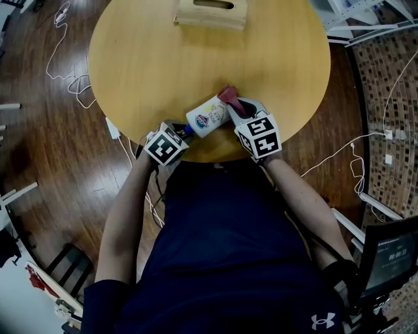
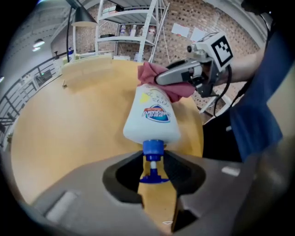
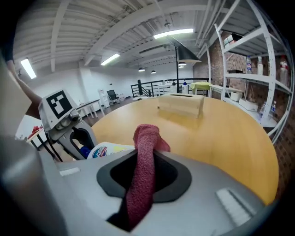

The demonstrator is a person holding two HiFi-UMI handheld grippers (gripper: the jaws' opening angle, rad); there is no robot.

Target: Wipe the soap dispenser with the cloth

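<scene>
The left gripper (image 2: 152, 168) was clenched on the pump (image 2: 151, 148) of the soap dispenser (image 2: 152, 115), at six o'clock on the table (image 1: 163, 59). Only the right gripper view showed the right gripper (image 3: 143, 170) pinching the cloth (image 3: 144, 161), which lay at the dispenser's one o'clock end.

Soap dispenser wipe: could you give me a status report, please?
Left gripper shut on the soap dispenser at its blue pump. Right gripper shut on the cloth, cloth at the dispenser's base. Wooden box far off, not in the way.
</scene>
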